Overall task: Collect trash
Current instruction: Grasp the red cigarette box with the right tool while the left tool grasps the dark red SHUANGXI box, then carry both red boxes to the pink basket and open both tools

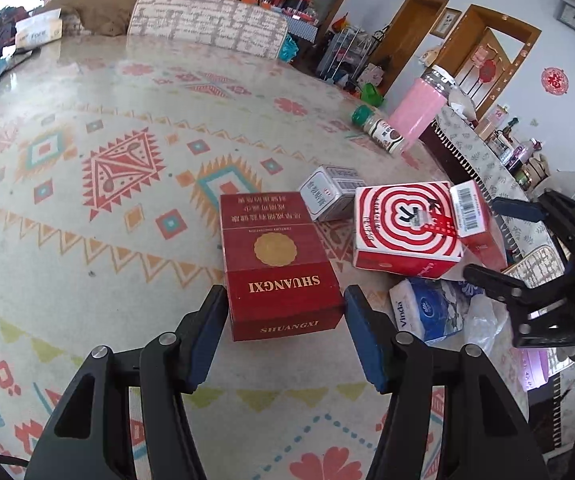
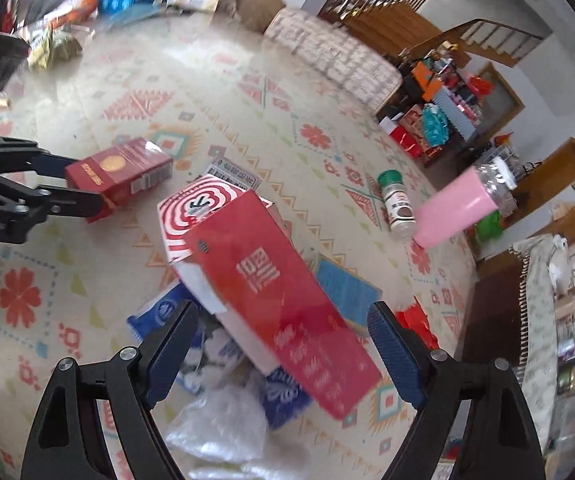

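While the left gripper (image 1: pixel 285 332) stands with its blue-padded jaws on either side of the dark red cardboard cigarette carton lettered SHUANGXI (image 1: pixel 277 264), a sliver of tablecloth shows between each pad and the carton's sides in the left wrist view, so the jaws are parted and not pressing; from the right wrist view the same gripper reaches in from the left edge with the carton's near end between its fingers, and contact cannot be made out there. That carton lies flat on the glossy table covered with a cream cloth printed in orange, red and teal geometric motifs (image 1: pixel 87 208). Just to its right sits a red-and-white box with a concentric ring pattern (image 1: pixel 405 228), with a small grey-and-white box (image 1: pixel 329 192) behind it and a blue-and-white Vinda tissue pack (image 1: pixel 427 308) in front, beside crumpled clear plastic (image 1: pixel 483 320). The right gripper (image 2: pixel 283 352) is spread wide, and a long red carton with white characters (image 2: pixel 283 300) lies tilted between its jaws, resting across the ringed box and the tissue pack; neither blue pad touches it, and the view is blurred. Farther back on the table stand a small spice jar with a green cap (image 1: pixel 379 128) and a pink cylindrical container with a clear top (image 1: pixel 419 108), near each other. A chair with a patterned fabric back (image 1: pixel 207 24) stands at the table's far edge.
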A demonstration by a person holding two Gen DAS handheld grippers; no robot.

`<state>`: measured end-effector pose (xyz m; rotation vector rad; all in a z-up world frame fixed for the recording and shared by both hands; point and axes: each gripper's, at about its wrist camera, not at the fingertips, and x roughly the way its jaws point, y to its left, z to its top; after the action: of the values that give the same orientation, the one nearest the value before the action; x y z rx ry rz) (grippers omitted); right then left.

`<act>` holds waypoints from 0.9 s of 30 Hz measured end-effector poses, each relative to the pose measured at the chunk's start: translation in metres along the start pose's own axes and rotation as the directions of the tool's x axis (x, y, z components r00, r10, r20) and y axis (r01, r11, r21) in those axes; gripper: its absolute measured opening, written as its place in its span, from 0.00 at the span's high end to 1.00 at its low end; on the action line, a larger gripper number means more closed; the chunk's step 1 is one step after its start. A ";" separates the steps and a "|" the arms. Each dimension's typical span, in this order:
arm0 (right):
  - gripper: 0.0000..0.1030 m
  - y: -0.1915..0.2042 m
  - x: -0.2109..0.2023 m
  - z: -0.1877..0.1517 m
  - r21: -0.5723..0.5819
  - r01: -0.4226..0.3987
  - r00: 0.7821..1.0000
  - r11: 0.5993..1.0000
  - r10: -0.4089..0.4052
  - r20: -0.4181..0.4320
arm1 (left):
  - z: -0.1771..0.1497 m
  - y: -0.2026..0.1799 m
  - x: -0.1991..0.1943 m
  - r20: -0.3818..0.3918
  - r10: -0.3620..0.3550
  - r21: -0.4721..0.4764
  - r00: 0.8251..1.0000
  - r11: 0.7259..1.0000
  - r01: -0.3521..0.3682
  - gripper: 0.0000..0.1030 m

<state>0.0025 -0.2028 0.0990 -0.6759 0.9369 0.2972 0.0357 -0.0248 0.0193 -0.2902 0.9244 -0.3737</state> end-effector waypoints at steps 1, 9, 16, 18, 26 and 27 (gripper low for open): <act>0.19 0.001 0.005 0.003 -0.006 -0.001 1.000 1.000 0.001 -0.009 | 0.000 0.002 0.001 -0.003 -0.002 -0.004 1.000 1.000 0.002 0.43; 0.53 -0.001 -0.001 -0.001 0.068 -0.037 0.999 0.997 0.037 0.005 | 0.007 0.016 0.001 0.011 -0.008 -0.076 1.000 0.997 0.008 0.36; 0.53 0.002 -0.043 -0.021 0.190 -0.062 0.997 0.980 0.050 0.064 | 0.013 0.009 0.006 0.042 0.079 -0.042 0.996 0.996 -0.077 0.32; 0.53 0.004 -0.055 -0.029 0.227 -0.085 0.995 0.970 0.069 0.078 | 0.014 0.003 0.014 0.025 0.103 -0.021 0.994 0.994 -0.103 0.32; 0.53 0.020 -0.099 -0.083 0.404 -0.183 0.981 0.896 0.140 0.135 | 0.007 -0.004 0.017 0.018 0.151 0.041 0.988 0.988 -0.151 0.44; 0.53 0.021 -0.103 -0.090 0.424 -0.189 0.980 0.886 0.142 0.141 | 0.005 -0.001 0.014 0.017 0.134 0.029 0.991 0.990 -0.135 0.44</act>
<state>-0.1249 -0.2407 0.1379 -0.1640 0.9198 0.2598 0.0470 -0.0317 0.0125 -0.2012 0.9174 -0.2606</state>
